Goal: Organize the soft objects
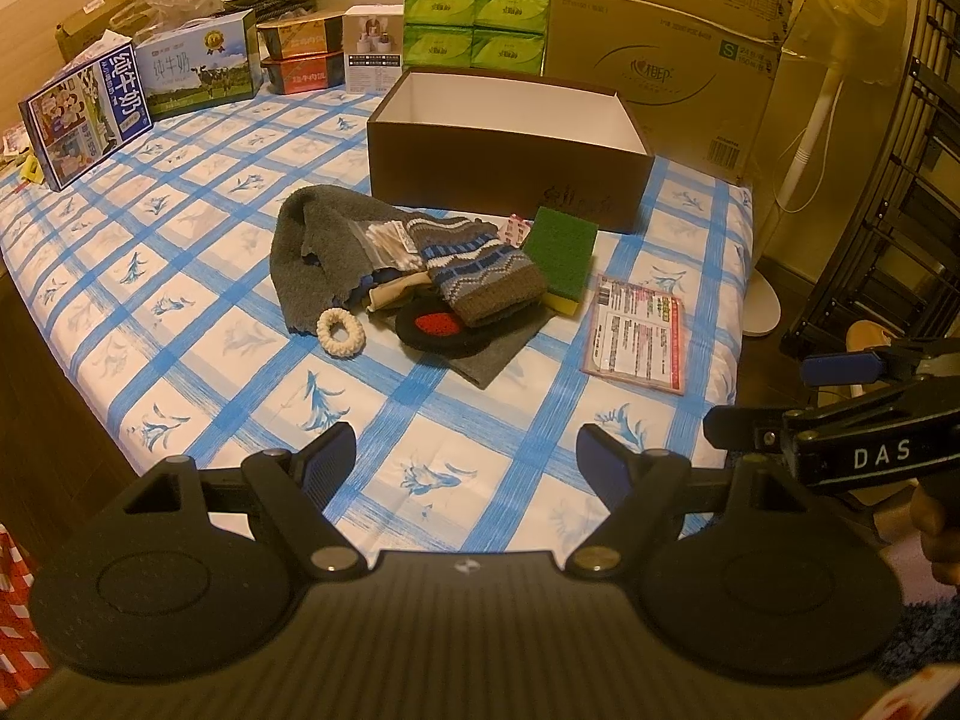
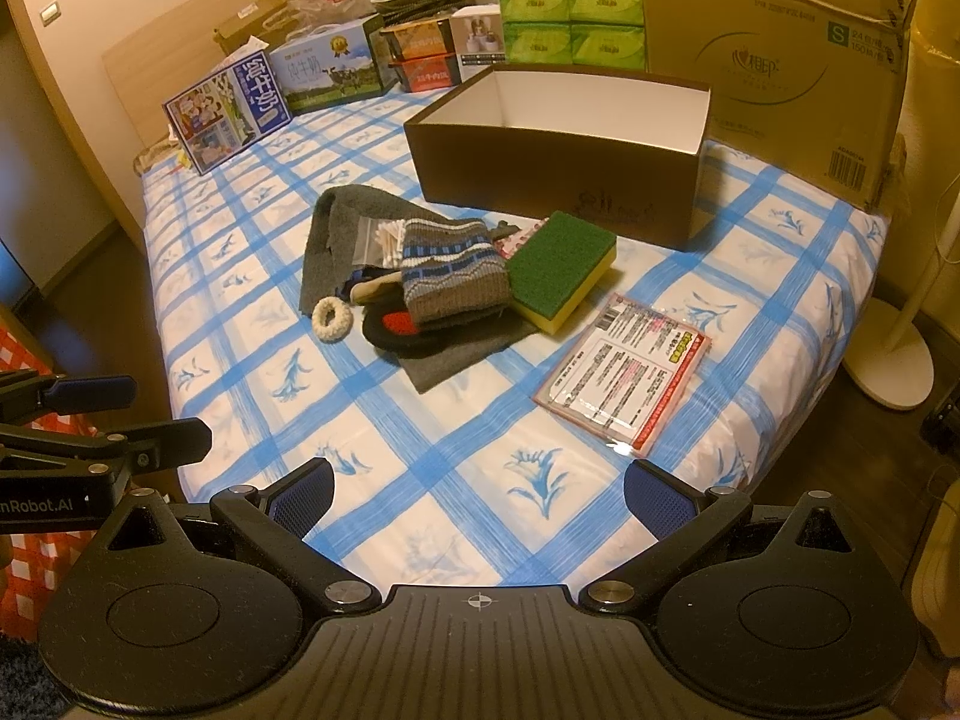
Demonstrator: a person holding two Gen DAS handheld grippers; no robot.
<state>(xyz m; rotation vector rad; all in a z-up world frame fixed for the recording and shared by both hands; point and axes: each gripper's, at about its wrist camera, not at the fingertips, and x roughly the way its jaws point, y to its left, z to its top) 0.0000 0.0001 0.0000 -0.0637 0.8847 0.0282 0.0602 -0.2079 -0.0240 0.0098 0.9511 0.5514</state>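
Observation:
A pile of soft things lies mid-bed: a grey cloth, a patterned knit sock, a green and yellow sponge, a cream scrunchie, a black and red pad and a bag of cotton swabs. An open, empty brown box stands just behind the pile. My left gripper and right gripper are both open and empty, held above the bed's near edge.
A flat printed packet lies right of the pile. Milk cartons, green tissue packs and a big cardboard box line the far side. A fan stand is on the floor at the right.

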